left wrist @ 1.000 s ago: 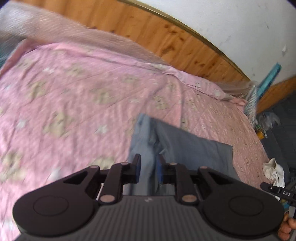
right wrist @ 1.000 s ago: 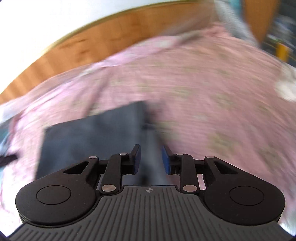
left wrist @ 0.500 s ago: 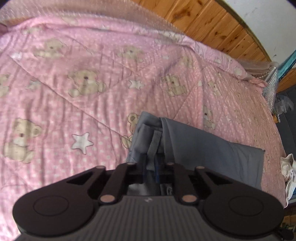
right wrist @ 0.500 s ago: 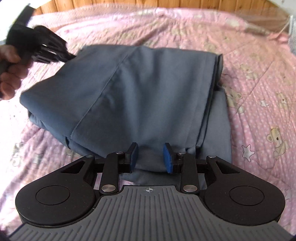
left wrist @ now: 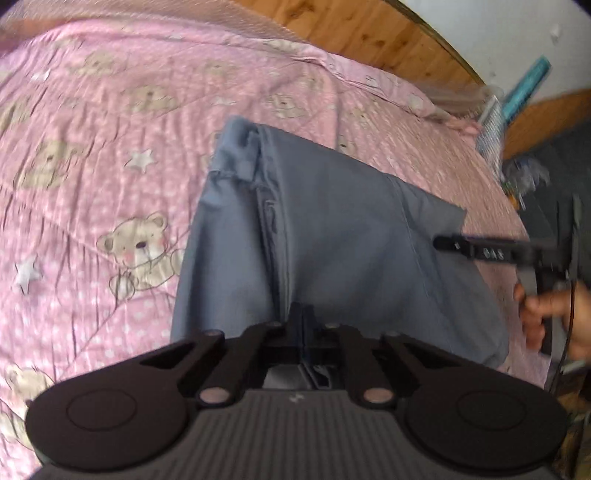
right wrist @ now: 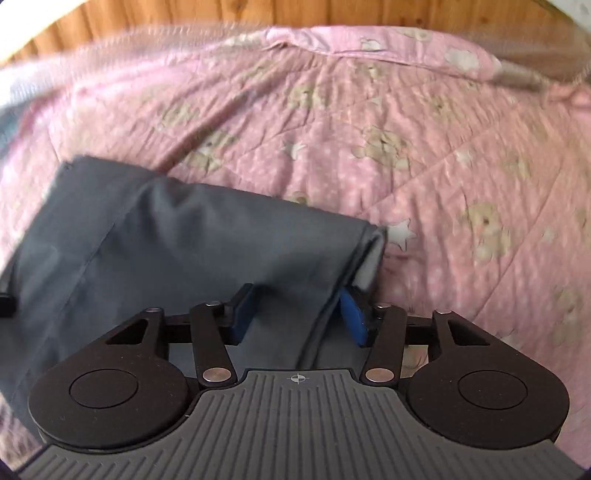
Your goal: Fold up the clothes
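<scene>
Overall, surface: a bed (left wrist: pixel 110 155) covered by a pink quilt (right wrist: pixel 424 155) printed with teddy bears and white stars, quilted in diagonal lines.
Room: a wooden headboard (left wrist: pixel 362 33) curves along the far edge of the bed, with a white wall (left wrist: pixel 498 29) above it; at the right of the left wrist view stands a teal object (left wrist: pixel 524 90), blurred, beside dark floor clutter too smeared to name.
Garment: the folded blue-grey clothing (left wrist: pixel 332 236) lies on the quilt, layered, with a seam running down its length and a bunched thicker edge toward the headboard; in the right wrist view it fills the lower left (right wrist: pixel 177 243).
Left gripper (left wrist: pixel 303 325): low over the near edge of the garment, jaws together and clamped on a ridge of the cloth, which rises from between them.
Right gripper (right wrist: pixel 299 314): jaws apart, blue pads on either side of the garment's folded edge; whether the pads touch the cloth cannot be told.
Right hand (left wrist: pixel 554 314): seen in the left wrist view at the right edge, fingers wrapped round the black handle, just beside the garment's side.
</scene>
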Demonstrator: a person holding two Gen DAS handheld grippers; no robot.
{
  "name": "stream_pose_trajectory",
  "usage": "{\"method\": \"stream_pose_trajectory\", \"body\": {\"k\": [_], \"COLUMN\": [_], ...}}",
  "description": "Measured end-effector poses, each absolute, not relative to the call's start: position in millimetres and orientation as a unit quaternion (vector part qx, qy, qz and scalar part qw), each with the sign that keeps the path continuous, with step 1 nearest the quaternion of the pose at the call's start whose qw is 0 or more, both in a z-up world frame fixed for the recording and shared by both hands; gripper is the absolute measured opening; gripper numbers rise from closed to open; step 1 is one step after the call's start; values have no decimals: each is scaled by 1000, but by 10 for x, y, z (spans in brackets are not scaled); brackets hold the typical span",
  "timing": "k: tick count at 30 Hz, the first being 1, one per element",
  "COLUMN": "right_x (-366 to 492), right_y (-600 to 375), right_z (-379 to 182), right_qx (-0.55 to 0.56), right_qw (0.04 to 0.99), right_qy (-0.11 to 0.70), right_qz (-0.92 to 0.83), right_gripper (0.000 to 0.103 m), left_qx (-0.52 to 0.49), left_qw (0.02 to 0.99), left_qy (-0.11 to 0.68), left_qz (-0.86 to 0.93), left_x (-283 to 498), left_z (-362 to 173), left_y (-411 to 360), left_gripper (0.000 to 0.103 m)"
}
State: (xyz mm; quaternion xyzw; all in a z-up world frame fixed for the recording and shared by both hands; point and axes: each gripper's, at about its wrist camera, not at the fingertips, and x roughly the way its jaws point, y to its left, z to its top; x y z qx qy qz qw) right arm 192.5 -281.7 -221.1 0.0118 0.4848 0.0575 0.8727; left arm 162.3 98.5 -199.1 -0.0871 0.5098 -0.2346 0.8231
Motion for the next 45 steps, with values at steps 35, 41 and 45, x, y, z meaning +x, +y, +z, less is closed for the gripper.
{"method": "stream_pose_trajectory", "body": {"k": [35,41,45], "right_x": [1311,903,1036], "right_y": [-3207,-3631,-3564], "right_z": [-1922,-2326,-2393], "right_qx": [159,327,384], "right_qw": [883,822,786], "right_qy": [440,462,470], "right_qz": [43,53,114], "right_gripper": [87,82,74], "left_qx": [-84,-166,-152], "left_qw": [867,824,813], "left_qy": [470,522,535], "left_qz": [-147,-146,-169], "left_x": [1769,2012,2070], "left_z": [-1724,-1993,-2028], "left_y": [1192,1374,1093], "left_gripper": [68,75,82]}}
